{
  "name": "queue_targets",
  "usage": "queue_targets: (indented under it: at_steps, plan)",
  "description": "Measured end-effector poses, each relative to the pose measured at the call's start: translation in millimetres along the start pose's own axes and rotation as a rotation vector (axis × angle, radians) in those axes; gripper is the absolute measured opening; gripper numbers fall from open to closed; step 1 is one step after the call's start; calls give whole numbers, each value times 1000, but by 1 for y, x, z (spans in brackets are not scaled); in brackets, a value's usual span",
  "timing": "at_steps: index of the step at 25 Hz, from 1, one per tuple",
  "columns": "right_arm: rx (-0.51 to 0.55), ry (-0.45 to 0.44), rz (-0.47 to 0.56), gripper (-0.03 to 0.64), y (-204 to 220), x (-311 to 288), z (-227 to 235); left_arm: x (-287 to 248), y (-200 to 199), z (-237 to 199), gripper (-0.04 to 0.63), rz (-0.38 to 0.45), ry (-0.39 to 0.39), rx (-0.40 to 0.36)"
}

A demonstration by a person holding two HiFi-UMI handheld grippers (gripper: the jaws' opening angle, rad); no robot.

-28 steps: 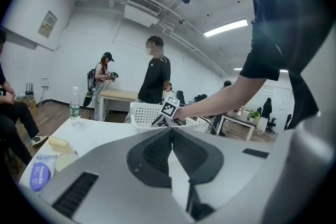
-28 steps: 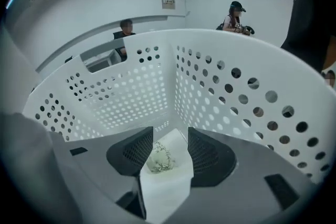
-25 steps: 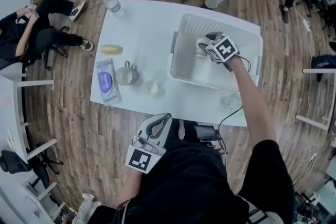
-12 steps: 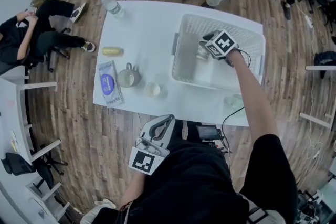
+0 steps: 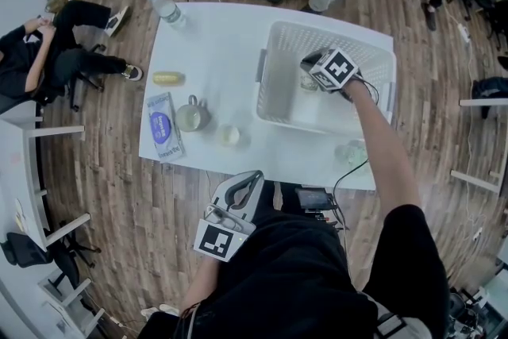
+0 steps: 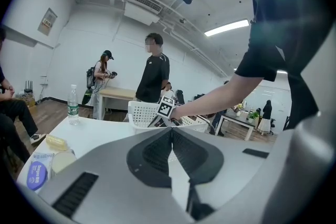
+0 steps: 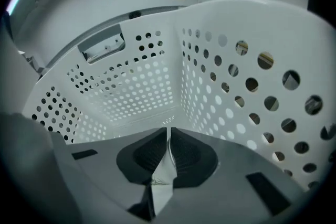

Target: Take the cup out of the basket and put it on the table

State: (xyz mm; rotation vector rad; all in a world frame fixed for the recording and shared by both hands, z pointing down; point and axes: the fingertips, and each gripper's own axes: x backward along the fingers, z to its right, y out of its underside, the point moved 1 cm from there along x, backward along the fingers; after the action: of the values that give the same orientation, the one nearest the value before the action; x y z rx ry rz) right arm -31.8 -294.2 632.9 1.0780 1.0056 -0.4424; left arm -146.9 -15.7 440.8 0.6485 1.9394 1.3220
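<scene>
Right fingers: the pads of the right gripper have just been closing. A second ago they stood wide apart. Now they are almost together and pinch a thin, shiny, see-through edge.
What they pinch: I think it is the wall of the small clear cup, though only a sliver of it shows.
Cup's place: the cup is inside the white plastic basket with round holes, near its back wall, in the upper right of the head view.
Right gripper's spot: it points down into the basket and has hardly moved.
Left fingers: the left gripper has its pads pressed together with nothing in them. It waits at the bottom middle of the head view, off the table, as it did before.
Table: the white table has bare room to the left of the basket.
What it means: the grab looks done. Next comes lifting the cup out and setting it down. The pinch is on a thin, smooth edge, so it could slip.
</scene>
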Motion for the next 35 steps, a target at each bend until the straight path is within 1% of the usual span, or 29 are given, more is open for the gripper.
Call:
queue_targets:
  at_steps: [4,8,12,16,22,24,29,32,35]
  plan:
    - [25,8,26,35,-1,9,-6,-1,-1,5,10,8,16,-11]
    - [53,42,64,34,-3,21,-10,-1,-2,9,9,20,30,-20]
    - [128,120,123,34,-12,49,-22,0,-3,12,11,27,40,-28]
    - [225,216,221,34,-29,90,-43,-2,-5,16,9,36,58,-27]
    - [319,330,389,34,-51,164,-91,-9,-6,26,9,42,96,-58]
    - [337,355,435,34,-55,189,-111,-9,-7,32,10,44,104,-71]
    - [394,427,546,34,-61,246,-167,-10,-12,45,11,49,134,-77]
    - [404,465,595,34,-56,264,-200,-5,-13,44,10,63,123,-92]
    - [416,474,633,34,-47,276,-229,-2,-18,42,9,80,100,-103]
